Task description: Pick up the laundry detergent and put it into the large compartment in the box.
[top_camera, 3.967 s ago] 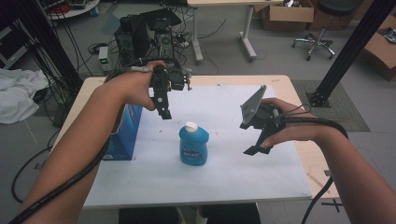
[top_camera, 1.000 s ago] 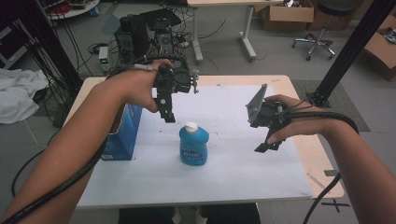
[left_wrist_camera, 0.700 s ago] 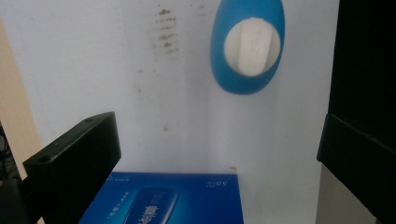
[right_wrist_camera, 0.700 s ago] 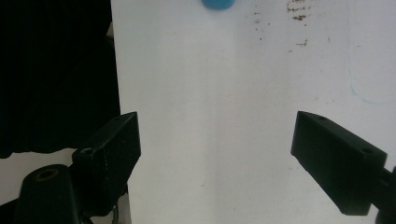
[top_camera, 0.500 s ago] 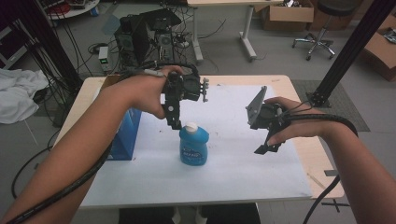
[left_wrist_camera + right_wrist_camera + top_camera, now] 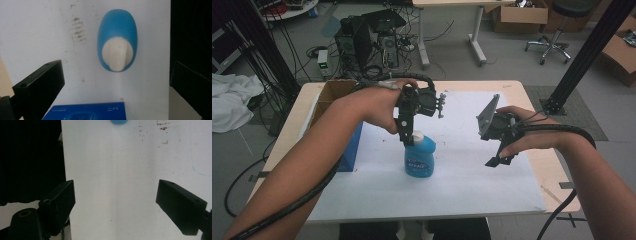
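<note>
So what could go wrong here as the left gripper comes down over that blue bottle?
1. The left gripper hangs open just above the blue bottle's white cap. The bottle stands free and upright on the white sheet, so an off-centre descent could knock it over.
2. The cap looks narrow and smooth; a grip there alone might slip.
3. The right gripper is open and well off to the side, so it likely cannot steady the bottle.
</note>
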